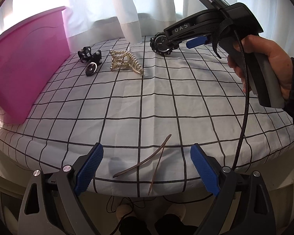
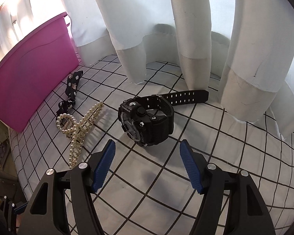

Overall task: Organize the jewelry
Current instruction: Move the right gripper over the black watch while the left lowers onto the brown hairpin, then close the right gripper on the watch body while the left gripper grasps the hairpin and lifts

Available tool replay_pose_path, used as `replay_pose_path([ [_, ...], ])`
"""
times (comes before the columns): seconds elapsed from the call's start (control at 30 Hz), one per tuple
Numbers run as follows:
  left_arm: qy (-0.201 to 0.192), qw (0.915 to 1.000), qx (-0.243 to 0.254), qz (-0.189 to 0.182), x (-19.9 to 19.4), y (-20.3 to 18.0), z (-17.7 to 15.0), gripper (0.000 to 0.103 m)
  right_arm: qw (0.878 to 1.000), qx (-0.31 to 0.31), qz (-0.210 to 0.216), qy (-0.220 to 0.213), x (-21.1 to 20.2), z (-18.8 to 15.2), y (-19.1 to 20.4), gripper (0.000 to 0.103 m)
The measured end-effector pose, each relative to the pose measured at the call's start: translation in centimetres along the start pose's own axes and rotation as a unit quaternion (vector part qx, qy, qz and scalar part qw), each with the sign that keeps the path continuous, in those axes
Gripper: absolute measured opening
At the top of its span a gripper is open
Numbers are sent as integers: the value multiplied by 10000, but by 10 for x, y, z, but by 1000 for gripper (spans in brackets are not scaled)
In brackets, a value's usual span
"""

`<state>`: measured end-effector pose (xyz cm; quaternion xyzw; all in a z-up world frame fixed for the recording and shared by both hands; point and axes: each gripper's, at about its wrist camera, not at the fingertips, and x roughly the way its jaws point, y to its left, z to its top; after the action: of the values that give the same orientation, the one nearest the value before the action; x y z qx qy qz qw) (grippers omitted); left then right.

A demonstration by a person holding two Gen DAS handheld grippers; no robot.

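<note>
Jewelry is lying scattered over the checked cloth covering the worktop, and we are watching from both wrists. Our right gripper is hovering just short of the black sport watch, its jaws spread wide and holding nothing; the watch is sitting on its side with the strap trailing back toward the white curtain. To the watch's left the pearl hair claw is resting on the cloth, and beyond it a black patterned piece is lying near the pink bin. From the left wrist we are seeing our left gripper held low at the near edge of the worktop, jaws also released and empty, with a thin brown two-pronged hair fork lying on the cloth between the blue pads. Farther back, the right hand is gripping its handle above the far right of the cloth, well apart from the pink bin on the left
</note>
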<state>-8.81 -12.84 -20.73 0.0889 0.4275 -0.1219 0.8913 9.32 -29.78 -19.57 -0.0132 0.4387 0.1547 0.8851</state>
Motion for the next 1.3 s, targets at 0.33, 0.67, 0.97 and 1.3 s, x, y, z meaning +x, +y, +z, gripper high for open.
replay_pose_path([
  [0.33,-45,10000,30,-40,2,-1,-3,89,10000,59,42,53,29,9,-4,68],
  [0.67,-145,9997,-169,-132,6,-1,-5,96,9985,-341,-424,-34,48,15,11,81],
  [0.97,-205,9992,52,-334,-1,-6,-6,74,9983,-358,-460,-42,55,16,13,82],
  [1.3,-267,9991,88,-305,-7,-5,-7,14,9987,-248,-427,-103,47,11,8,75],
])
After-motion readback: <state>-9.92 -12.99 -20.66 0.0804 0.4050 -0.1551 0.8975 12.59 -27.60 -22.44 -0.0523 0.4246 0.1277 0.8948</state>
